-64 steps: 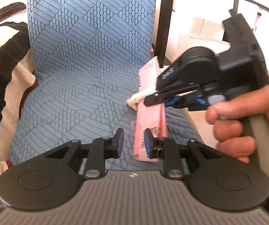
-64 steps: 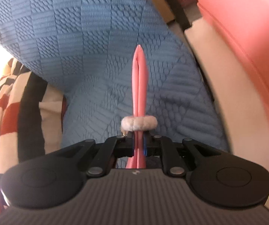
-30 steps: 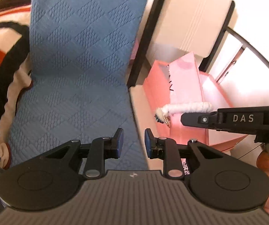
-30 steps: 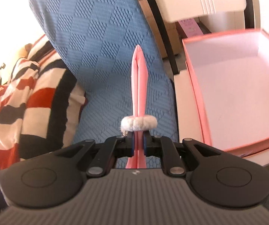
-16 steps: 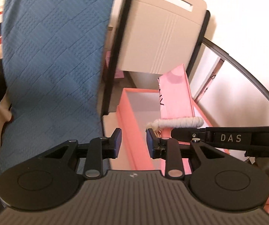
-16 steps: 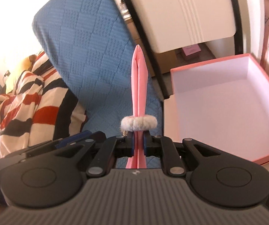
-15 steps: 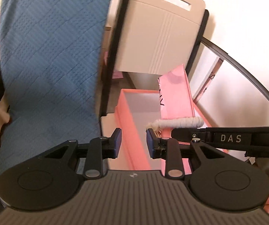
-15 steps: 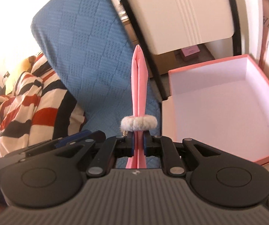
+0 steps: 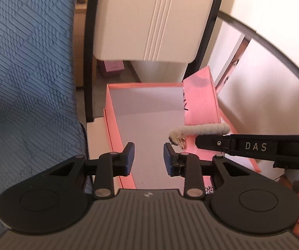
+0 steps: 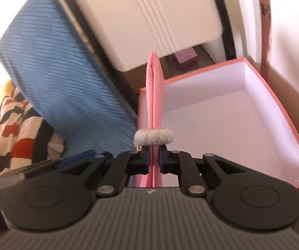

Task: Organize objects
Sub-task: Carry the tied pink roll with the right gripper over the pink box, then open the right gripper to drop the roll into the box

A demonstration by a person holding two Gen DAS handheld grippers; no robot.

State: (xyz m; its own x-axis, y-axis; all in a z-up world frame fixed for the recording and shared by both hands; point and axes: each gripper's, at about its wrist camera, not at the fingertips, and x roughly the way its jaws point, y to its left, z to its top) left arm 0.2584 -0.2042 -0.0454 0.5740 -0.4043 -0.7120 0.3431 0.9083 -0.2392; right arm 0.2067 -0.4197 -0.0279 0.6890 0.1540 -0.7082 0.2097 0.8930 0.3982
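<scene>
My right gripper (image 10: 154,162) is shut on a flat pink paper bag (image 10: 154,95) with a white rope handle (image 10: 154,137), held edge-on over the left side of an open pink box (image 10: 291,123) with a white inside. In the left wrist view the same pink bag (image 9: 200,102) and its rope handle (image 9: 201,129) hang over the right part of the pink box (image 9: 112,112), held by the right gripper (image 9: 199,142). My left gripper (image 9: 148,158) is open and empty, just above the box's near end.
A blue quilted cover (image 9: 28,73) lies to the left of the box. A beige chair back (image 9: 149,18) with a black frame stands behind it. A striped red, black and white cloth (image 10: 10,129) lies far left. A small pink box (image 10: 186,59) sits on the floor.
Both grippers have moved right, away from the blue cover, to over the open pink box. The right gripper still holds the pink bag. The left gripper stays open.
</scene>
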